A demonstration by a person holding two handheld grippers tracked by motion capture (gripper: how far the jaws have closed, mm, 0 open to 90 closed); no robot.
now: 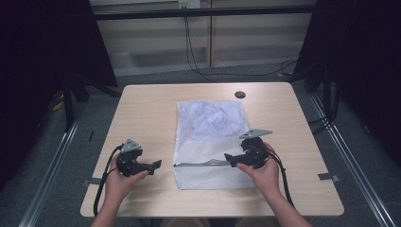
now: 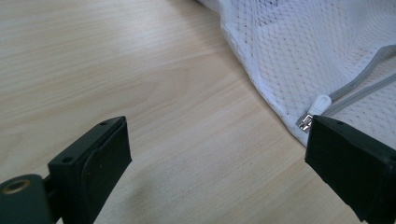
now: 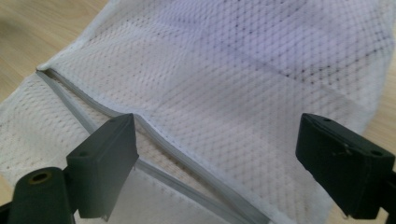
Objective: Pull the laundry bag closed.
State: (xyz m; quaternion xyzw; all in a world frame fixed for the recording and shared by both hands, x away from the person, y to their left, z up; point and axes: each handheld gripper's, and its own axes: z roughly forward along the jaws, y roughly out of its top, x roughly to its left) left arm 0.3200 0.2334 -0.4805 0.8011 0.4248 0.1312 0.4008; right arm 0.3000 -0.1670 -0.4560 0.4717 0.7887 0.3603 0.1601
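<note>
High view: white mesh laundry bag (image 1: 211, 142) lies flat on the wooden table (image 1: 142, 118), roughly mid-table, w/ crumpled light cloth showing through its far half. Grey zipper (image 1: 201, 164) runs across the bag near its near edge. Left gripper (image 1: 155, 166) sits just left of the bag, over bare wood, not touching it, held in the person's left hand (image 1: 119, 182). Right gripper (image 1: 229, 158) is over the bag's right-hand part, tips at the zipper line, right hand (image 1: 263, 171) at the bag's right edge. Small dark round hole (image 1: 239, 94) in the table beyond the bag's far right corner. How wide either is spread can't be read from up here.

Left gripper view: adds the detail the high view lacks, i.e. the zipper's metal slider w/ white pull tab (image 2: 314, 112) at the bag's (image 2: 299, 51) side edge, two grey zipper tapes parting away from it. Jaws wide apart, nothing between them but bare table (image 2: 140, 84); one jaw sits right by the pull tab, contact unclear.

Right gripper view: close on the mesh (image 3: 243, 84); zipper (image 3: 112, 112) is open, a gap btw. its two grey edges. Jaws spread wide, holding nothing; one jaw just over the zipper opening, the other over plain mesh. Whether they touch the bag can't be told.
</note>
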